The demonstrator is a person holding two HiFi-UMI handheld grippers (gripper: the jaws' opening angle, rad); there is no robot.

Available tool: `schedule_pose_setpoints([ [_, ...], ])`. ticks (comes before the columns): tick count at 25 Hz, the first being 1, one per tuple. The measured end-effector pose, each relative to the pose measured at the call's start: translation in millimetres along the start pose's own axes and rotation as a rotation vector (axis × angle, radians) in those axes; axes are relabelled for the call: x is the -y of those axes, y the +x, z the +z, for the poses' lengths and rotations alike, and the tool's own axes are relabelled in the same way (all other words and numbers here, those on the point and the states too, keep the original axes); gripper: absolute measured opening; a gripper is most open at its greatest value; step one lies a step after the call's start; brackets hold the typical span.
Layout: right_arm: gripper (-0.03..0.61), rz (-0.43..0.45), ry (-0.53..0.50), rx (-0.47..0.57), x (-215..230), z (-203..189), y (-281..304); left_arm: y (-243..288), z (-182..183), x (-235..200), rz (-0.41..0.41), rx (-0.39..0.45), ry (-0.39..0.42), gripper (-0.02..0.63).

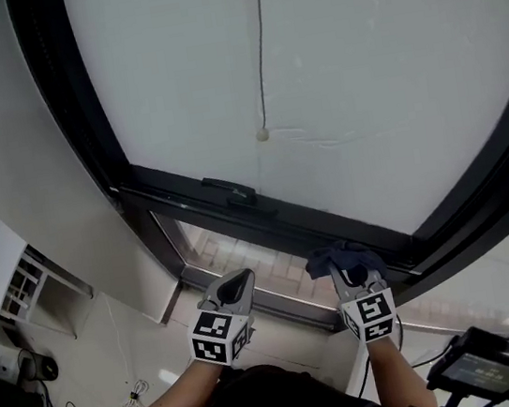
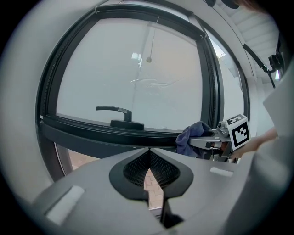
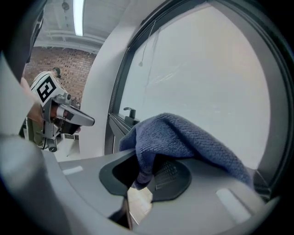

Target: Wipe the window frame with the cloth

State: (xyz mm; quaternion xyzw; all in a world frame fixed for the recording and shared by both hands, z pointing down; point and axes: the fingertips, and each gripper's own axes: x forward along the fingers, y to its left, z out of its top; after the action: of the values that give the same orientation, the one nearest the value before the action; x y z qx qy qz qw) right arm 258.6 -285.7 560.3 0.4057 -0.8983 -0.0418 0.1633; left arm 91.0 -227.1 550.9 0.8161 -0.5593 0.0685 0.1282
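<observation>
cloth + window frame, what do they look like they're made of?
The cloth looks like a blue-grey textile, matte, with a ribbed, looped weave and soft folds. Cotton terry or microfibre; the look leaves that open. The window frame is dark, smooth and semi-matte with crisp straight edges. It looks like coated metal, perhaps aluminium, though plastic can't be ruled out.

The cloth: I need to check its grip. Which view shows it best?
The right gripper view: the blue cloth looms close, pinched in the right gripper. Head view shows a small bunch; left gripper view, a side glimpse.
</observation>
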Motion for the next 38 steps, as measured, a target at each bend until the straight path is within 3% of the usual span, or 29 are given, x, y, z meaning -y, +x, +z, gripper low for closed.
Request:
schedule_pose_setpoints([
  [38,0.067,0.147,-0.046,0.017,-123.8,66.4,142.0,-101.8,15.3,-189.3,0.241,0.104,-0.055,-0.006],
])
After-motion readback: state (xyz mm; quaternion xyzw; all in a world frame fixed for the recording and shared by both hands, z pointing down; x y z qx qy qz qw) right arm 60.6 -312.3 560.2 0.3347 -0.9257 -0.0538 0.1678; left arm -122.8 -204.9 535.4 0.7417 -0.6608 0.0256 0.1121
